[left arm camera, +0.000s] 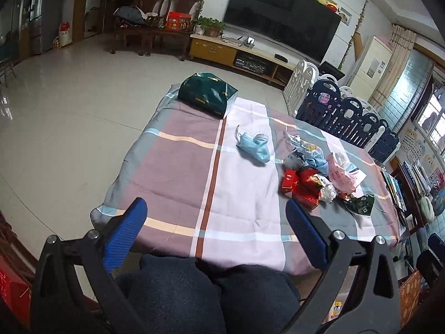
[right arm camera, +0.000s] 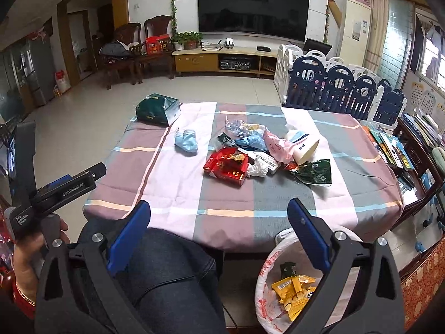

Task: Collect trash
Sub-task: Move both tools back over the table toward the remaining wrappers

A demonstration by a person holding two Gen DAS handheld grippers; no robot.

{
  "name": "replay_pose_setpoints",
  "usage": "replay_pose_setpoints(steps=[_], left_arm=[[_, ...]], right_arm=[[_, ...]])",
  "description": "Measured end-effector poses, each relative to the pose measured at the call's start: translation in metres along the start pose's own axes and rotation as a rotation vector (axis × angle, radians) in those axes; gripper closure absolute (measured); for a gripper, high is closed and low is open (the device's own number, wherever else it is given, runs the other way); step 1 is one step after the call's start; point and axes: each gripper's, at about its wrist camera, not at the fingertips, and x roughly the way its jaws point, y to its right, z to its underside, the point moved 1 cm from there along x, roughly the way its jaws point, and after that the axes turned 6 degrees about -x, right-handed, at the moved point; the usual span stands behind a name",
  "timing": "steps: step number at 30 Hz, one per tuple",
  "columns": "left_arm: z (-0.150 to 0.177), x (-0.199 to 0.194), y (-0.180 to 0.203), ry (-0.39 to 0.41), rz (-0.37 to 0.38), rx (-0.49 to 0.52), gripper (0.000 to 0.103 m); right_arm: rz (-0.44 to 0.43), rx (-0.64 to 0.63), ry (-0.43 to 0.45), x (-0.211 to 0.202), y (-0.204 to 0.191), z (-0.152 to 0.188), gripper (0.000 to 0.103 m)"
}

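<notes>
A heap of trash lies on the checked tablecloth point(right arm camera: 178, 183): red packets point(right arm camera: 226, 167), a pink bag point(right arm camera: 275, 144), a white cup point(right arm camera: 306, 149), a green wrapper point(right arm camera: 315, 172). A blue face mask point(right arm camera: 186, 140) lies apart to the left; it also shows in the left wrist view point(left arm camera: 254, 147). A white bin bag point(right arm camera: 267, 278) with yellow wrappers point(right arm camera: 294, 292) stands on the floor at the table's near edge. My left gripper point(left arm camera: 215, 217) is open and empty over the near edge. My right gripper point(right arm camera: 218, 217) is open and empty above my lap and the bin.
A dark green bag point(right arm camera: 157, 110) sits at the table's far left corner. Blue and white playpen panels point(right arm camera: 342, 91) stand behind the table. Books point(right arm camera: 389, 146) are stacked on a stand to the right. My knees point(left arm camera: 205, 292) are under the near edge.
</notes>
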Motion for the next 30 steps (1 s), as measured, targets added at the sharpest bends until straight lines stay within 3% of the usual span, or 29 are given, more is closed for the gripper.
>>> replay_pose_setpoints(steps=[30], left_arm=[[0.007,0.021,-0.006,-0.046,-0.061,0.005,0.004]], right_arm=[[0.003,0.032,-0.057,0.023,0.003,0.007,0.006]])
